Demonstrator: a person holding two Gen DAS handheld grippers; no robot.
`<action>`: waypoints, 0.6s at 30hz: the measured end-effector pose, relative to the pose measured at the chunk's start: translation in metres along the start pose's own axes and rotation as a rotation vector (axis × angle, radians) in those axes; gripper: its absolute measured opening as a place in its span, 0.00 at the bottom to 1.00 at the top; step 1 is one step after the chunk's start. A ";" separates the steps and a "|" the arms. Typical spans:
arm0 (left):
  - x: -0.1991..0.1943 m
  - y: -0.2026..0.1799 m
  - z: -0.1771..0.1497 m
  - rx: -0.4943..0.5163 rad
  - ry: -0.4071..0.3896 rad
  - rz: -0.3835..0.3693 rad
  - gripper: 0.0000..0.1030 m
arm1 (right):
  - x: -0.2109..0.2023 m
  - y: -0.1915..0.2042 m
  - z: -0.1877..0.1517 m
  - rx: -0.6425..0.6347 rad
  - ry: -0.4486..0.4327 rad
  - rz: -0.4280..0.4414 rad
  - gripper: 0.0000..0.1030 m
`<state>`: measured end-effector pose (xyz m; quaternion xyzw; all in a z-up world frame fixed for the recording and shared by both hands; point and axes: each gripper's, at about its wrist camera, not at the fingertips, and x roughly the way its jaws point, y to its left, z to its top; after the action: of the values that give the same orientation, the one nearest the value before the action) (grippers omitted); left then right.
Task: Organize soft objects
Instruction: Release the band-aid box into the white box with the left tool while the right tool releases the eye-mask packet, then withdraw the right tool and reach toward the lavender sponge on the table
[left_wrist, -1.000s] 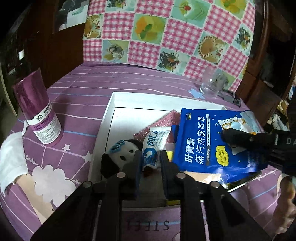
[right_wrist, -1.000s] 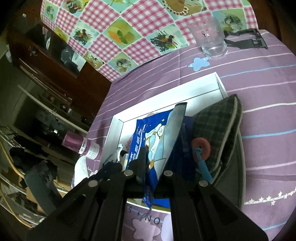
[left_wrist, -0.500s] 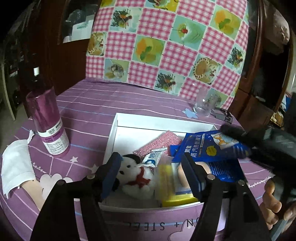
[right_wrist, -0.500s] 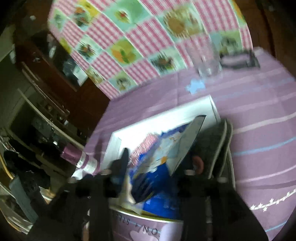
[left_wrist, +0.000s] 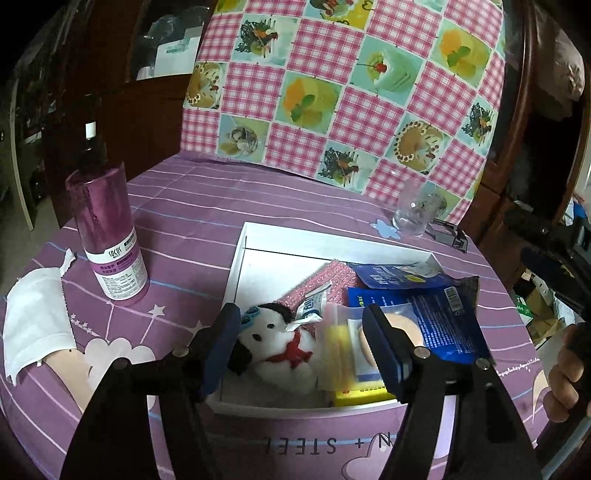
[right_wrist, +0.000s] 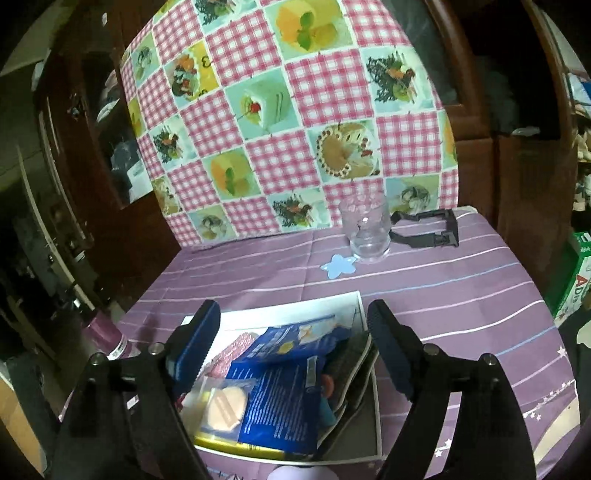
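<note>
now both the left gripper and right gripper gape wide above the white tray, holding nothing.

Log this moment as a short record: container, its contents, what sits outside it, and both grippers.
container: shallow white box on purple striped tablecloth
contents: white plush dog with red scarf; blue foil packets; pink textured sponge cloth; dark plaid pouch; yellow pack
outside: purple spray bottle; clear glass; white mask packet
left gripper: open, empty, above box
right gripper: open, empty, above box
</note>
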<state>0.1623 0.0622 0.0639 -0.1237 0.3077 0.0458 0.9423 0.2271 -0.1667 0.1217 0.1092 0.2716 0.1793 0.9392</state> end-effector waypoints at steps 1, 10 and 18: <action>0.000 0.000 0.000 0.001 0.000 -0.001 0.67 | 0.002 0.001 -0.001 -0.009 0.011 0.008 0.80; -0.001 -0.001 -0.002 0.013 0.003 0.009 0.67 | 0.027 0.008 -0.016 0.003 0.219 0.239 0.80; -0.002 -0.002 -0.004 0.022 0.007 0.017 0.67 | 0.040 0.005 -0.023 0.070 0.306 0.259 0.80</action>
<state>0.1590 0.0587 0.0622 -0.1106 0.3125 0.0501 0.9421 0.2442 -0.1444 0.0851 0.1473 0.4011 0.3034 0.8517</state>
